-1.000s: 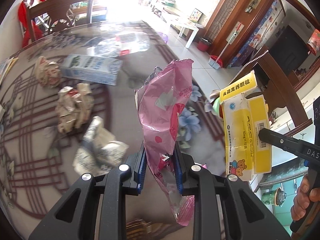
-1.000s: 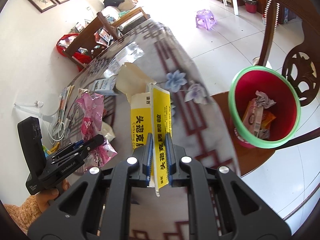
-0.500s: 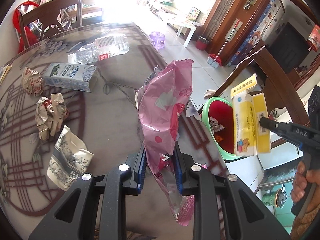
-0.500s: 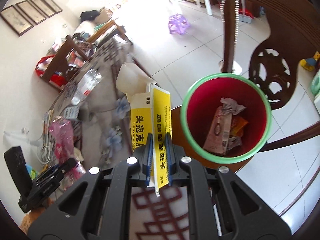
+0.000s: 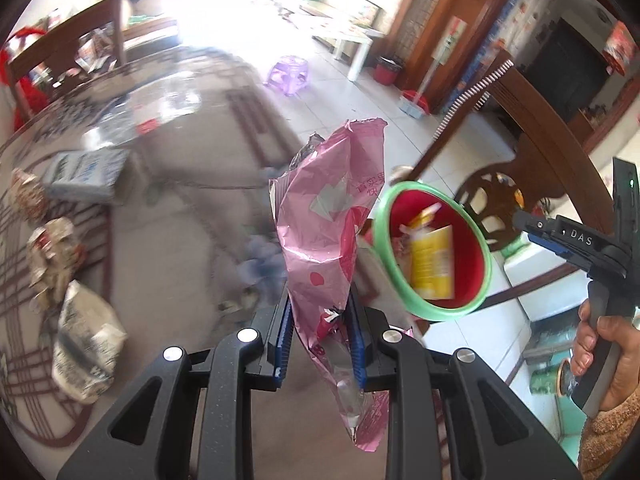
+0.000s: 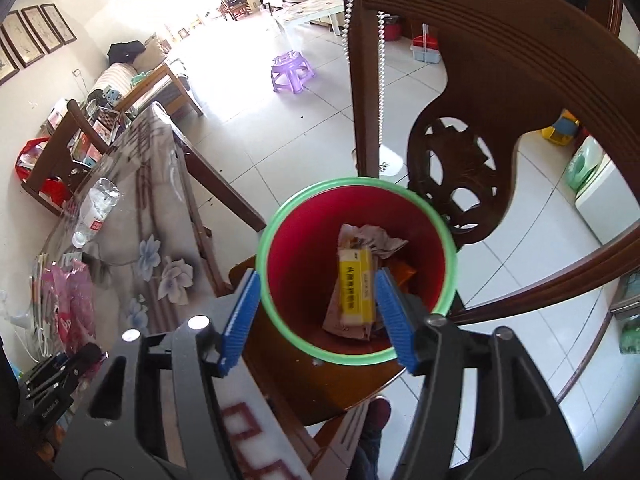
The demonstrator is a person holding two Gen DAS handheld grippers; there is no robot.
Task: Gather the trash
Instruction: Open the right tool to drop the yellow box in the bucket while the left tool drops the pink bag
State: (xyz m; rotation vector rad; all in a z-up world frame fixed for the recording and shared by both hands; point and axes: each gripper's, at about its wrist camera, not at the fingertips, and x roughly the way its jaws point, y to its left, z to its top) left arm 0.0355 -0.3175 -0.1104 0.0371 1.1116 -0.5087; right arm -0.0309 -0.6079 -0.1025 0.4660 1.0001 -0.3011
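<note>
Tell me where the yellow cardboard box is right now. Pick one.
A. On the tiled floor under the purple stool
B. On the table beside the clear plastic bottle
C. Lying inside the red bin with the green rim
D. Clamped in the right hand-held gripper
C: the yellow cardboard box lies among trash inside the red bin with the green rim, while the right hand-held gripper is open and empty above it.

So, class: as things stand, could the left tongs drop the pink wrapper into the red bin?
Probably yes. The left tongs are shut on the pink wrapper, the bin sits open-topped just beside it, and the right tongs, open, hang above the bin and may need to move off.
</note>
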